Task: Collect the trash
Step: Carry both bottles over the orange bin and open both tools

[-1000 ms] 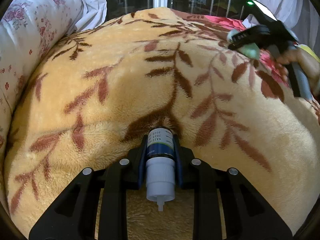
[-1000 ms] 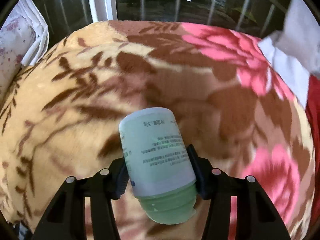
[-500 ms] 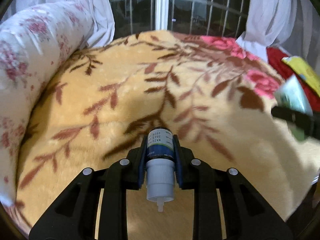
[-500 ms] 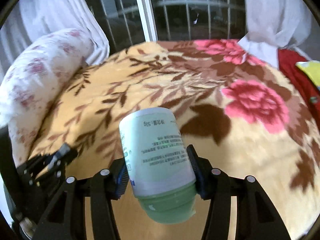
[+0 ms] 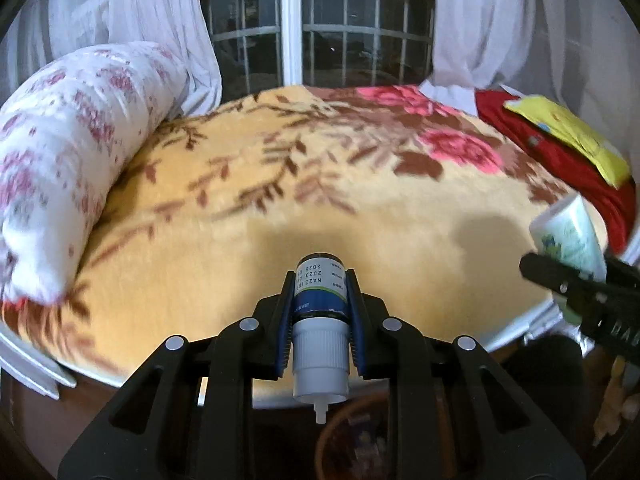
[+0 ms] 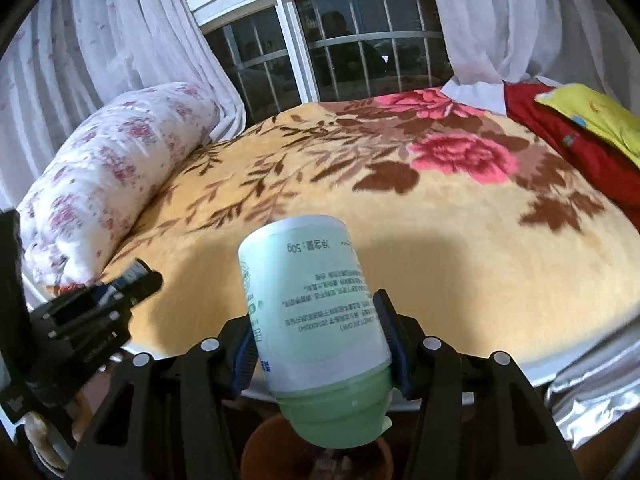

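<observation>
My left gripper (image 5: 319,292) is shut on a small dark blue dropper bottle (image 5: 320,300) with a white cap that points back at the camera. My right gripper (image 6: 320,324) is shut on a pale green jar (image 6: 312,312) with a white label and a green lid. Both are held in the air off the front edge of the bed. A brown round basket (image 5: 356,436) sits on the floor below the left gripper; it also shows under the jar in the right wrist view (image 6: 316,456). The right gripper with its jar shows at the right of the left wrist view (image 5: 576,276).
The bed carries a tan blanket (image 5: 320,192) with brown leaves and pink flowers. A rolled floral quilt (image 5: 72,152) lies along its left side. A red cloth (image 5: 560,156) and a yellow pillow (image 5: 572,132) lie at the right. A barred window (image 5: 316,40) and white curtains stand behind.
Both grippers have pulled back from over the blanket to beyond the bed's front edge, each still holding its item. The basket on the floor has come into view.
</observation>
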Demonstrator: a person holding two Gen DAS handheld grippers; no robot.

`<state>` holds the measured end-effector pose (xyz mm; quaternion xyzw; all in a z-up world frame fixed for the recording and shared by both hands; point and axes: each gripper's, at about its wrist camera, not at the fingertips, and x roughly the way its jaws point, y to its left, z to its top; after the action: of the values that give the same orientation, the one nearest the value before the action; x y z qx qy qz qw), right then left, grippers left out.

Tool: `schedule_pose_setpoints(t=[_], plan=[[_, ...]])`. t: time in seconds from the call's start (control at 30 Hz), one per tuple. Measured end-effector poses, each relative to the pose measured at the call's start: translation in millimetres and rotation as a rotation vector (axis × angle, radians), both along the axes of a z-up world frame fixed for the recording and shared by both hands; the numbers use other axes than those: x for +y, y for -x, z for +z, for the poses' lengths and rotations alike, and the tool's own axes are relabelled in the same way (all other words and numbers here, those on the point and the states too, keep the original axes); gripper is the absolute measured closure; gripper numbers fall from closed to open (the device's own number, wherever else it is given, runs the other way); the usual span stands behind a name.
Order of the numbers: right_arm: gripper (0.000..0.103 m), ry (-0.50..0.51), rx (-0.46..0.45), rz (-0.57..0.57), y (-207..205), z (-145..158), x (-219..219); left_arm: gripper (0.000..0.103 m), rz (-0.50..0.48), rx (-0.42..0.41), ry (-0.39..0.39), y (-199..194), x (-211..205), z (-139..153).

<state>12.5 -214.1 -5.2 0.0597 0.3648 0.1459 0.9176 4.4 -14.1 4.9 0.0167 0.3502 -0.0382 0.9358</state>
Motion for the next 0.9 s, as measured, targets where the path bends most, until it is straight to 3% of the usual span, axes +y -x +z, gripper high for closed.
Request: schedule_pose_setpoints(t=[0.23, 0.43, 0.67, 0.9], plan=[[0.051, 0.056, 0.021, 0.023, 56, -25, -2, 0.080, -0.041, 0.102, -0.010, 46, -8, -50], [0.051, 0.084, 0.133, 0.045, 80, -68, -2, 0.080, -0.053, 0.251, -0.014, 60, -11, -106], [0.051, 0.074, 0.283, 0.057, 79, -119, 1, 0.080, -0.065, 0.355, -0.015, 53, -12, -143], [0.051, 0.091, 0.376, 0.076, 64, -145, 7, 0.080, -0.063, 0.439, -0.012, 36, -11, -167]])
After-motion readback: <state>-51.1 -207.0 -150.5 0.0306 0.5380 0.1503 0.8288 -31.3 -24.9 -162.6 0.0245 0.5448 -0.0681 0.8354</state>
